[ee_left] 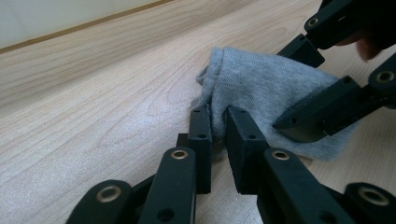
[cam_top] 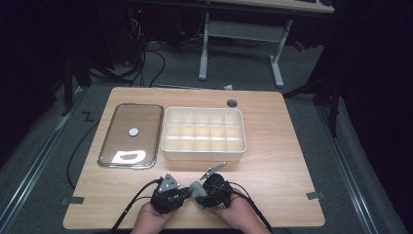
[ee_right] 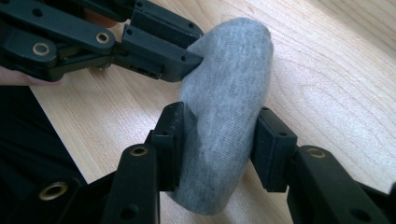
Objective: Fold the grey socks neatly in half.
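- The left gripper (ee_left: pixel 218 128) is pinching a thin fold of the grey sock (ee_left: pixel 271 91) between jaws that are nearly together.
- The right gripper (ee_right: pixel 219 140) is clasping the sock's (ee_right: pixel 224 116) rolled bulk, its jaws standing fairly wide and pressing on both sides.
- The sock is hanging between the two grippers, low over the table (cam_top: pixel 272 146), just ahead of the person's hands (cam_top: pixel 234 212).
- As I judge it, folding or rolling is partly done; placing is remaining, since the compartment box (cam_top: pixel 168 134) ahead of the grippers is standing empty.
- The box's near wall is lying a short way in front, and the glass tray (cam_top: pixel 109 141) is ahead to the left.
- The table's near edge is just behind the hands; bare wood is lying open to either side.
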A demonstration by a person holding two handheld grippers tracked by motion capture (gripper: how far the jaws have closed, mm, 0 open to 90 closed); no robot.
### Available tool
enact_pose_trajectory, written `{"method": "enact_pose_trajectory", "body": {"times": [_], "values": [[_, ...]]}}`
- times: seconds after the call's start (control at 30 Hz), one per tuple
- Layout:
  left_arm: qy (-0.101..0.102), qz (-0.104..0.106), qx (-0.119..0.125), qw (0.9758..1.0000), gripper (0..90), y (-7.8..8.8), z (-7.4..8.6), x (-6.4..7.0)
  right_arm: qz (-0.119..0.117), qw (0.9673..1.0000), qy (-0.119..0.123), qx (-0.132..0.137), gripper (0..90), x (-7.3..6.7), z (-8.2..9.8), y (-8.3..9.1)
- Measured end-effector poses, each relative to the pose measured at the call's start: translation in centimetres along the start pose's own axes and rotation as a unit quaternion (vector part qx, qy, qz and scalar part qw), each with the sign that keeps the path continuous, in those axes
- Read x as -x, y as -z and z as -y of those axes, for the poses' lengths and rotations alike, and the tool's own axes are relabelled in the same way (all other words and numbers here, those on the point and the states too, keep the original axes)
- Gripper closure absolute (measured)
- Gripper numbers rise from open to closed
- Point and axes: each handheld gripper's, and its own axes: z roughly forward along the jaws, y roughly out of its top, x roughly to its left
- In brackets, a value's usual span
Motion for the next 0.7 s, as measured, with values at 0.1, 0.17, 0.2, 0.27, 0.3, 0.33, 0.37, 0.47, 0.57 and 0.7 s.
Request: {"method": "enact_pose_trajectory", "body": {"times": [0.1,0.17,0.2,0.27,0.3,0.33,0.37,0.47,0.57,0.7], "values": [[-0.001,-0.001,0.001,1.0,80.3,0.0,0.0,0.0,0.0,1.0,0.005,-0.003,61.1,0.1,-0.1,0.0],[-0.002,-0.001,0.003,1.0,80.3,0.0,0.0,0.1,-0.005,1.0,0.004,-0.004,62.5,0.2,-0.1,0.1],[0.0,0.0,0.004,1.0,80.3,0.0,-0.1,0.0,-0.007,1.0,0.003,-0.005,62.8,0.2,-0.1,0.1],[0.005,0.004,0.008,0.9999,80.3,-0.1,-0.1,-0.1,-0.009,0.9999,0.004,-0.005,63.9,0.3,-0.1,0.1],[0.007,0.005,0.008,0.9999,80.3,-0.1,-0.2,-0.1,-0.011,0.9999,-0.001,-0.004,64.4,0.4,-0.1,0.1],[0.007,0.006,0.008,0.9999,80.2,-0.1,-0.2,-0.2,-0.013,0.9999,-0.002,-0.005,65.1,0.4,-0.2,0.1],[0.006,0.006,0.009,0.9999,79.8,-0.1,-0.2,-0.2,-0.012,0.9999,-0.001,-0.005,66.4,0.5,-0.2,0.2],[0.0,0.005,0.022,0.9998,76.7,0.2,-0.2,-0.1,-0.012,0.9999,-0.005,-0.002,69.2,0.5,-0.1,0.4],[-0.002,0.0,0.037,0.9993,71.1,0.7,-0.2,-0.2,-0.008,0.9999,-0.006,0.008,70.4,0.7,0.0,0.8],[-0.004,-0.013,0.049,0.9987,65.6,1.4,-0.1,-0.6,0.0,0.9998,-0.006,0.02,70.6,0.9,0.2,1.7]]}}
